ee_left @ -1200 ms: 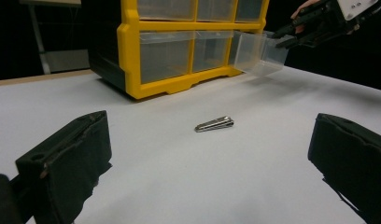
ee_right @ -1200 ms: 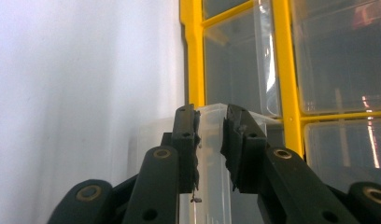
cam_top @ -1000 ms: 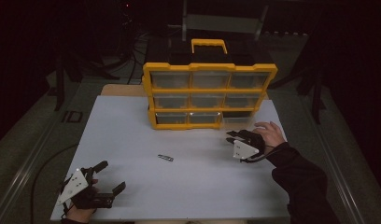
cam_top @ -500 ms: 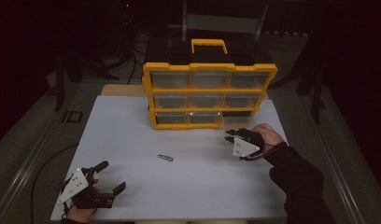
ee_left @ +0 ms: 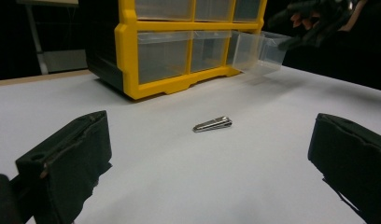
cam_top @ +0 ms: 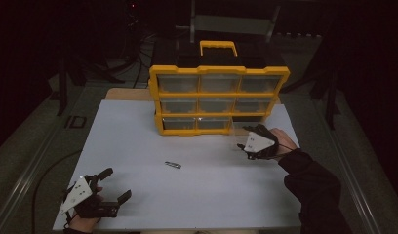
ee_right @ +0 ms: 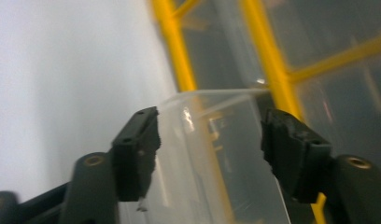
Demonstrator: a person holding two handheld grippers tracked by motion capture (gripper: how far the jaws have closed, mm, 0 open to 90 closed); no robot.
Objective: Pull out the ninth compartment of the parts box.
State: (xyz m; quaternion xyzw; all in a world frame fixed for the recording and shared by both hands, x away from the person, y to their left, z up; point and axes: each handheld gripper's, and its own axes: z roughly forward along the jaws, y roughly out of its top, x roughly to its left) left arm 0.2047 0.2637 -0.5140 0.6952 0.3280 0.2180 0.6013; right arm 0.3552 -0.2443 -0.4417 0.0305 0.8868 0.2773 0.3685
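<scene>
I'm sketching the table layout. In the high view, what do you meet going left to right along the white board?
Left gripper → small metal clip → right gripper, by the pulled-out clear drawer.

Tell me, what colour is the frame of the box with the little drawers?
Bright yellow. The organiser's frame shows best in the left gripper view.

1. We take this for a workshop or lab bench set up for recording, in a dark room.
2. Beyond our grippers, a yellow parts organizer [cam_top: 219, 100] with clear drawers stands on a white table [cam_top: 138, 146].
3. Behind the organizer, we make out metal stands [cam_top: 65, 78] and trailing cables [cam_top: 138, 53] on a grey floor.
</scene>
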